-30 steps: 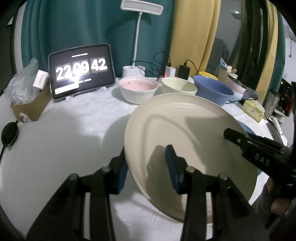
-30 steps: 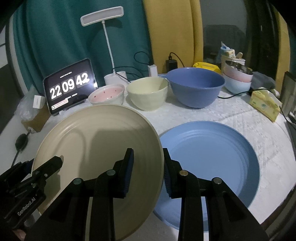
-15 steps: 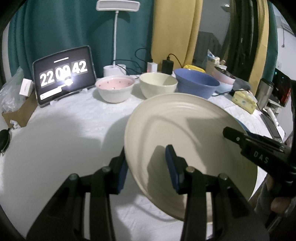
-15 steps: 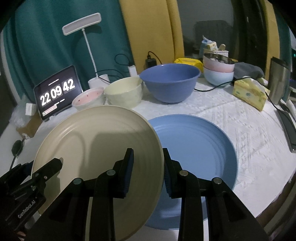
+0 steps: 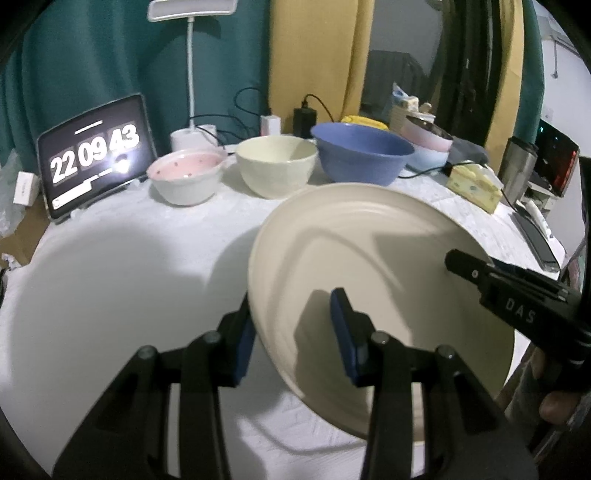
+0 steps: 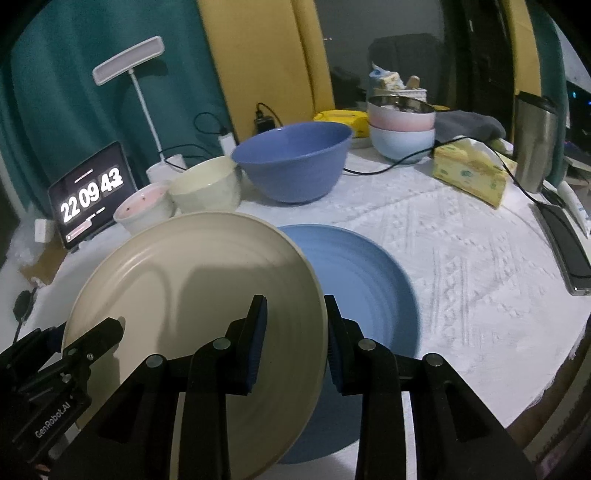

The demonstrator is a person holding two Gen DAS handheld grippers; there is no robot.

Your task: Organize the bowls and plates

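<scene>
You've got the cream plate [image 6: 192,295] off the table, pinched at opposite rims: your left gripper [image 5: 295,332] has its jaws partly closed across the plate's left edge, one pad under and one on the face, and your right gripper [image 6: 293,336] clamps the right edge the same way. The plate is tilted, its face toward you, its far rim higher than the near one; round, so no long axis to call. Just beyond your right fingers and partly under the cream plate lies the blue plate [image 6: 362,273], flat on the white tablecloth [image 6: 461,266]; its left part is hidden by the cream plate. Ahead of both tools stands a row of bowls: pink bowl [image 5: 184,177], cream bowl [image 5: 275,168], big blue bowl [image 5: 364,151], all upright and close together. Further right, stacked pastel bowls [image 6: 402,129], a yellow tissue pack [image 6: 469,173] and a steel tumbler [image 6: 535,140]. Far left of the row, a tablet clock [image 5: 94,158] and a desk lamp [image 5: 192,11] whose head is cut off at the top in the left view. Cables run behind the bowls. The cream plate's near rim is hidden by your gripper bodies.
</scene>
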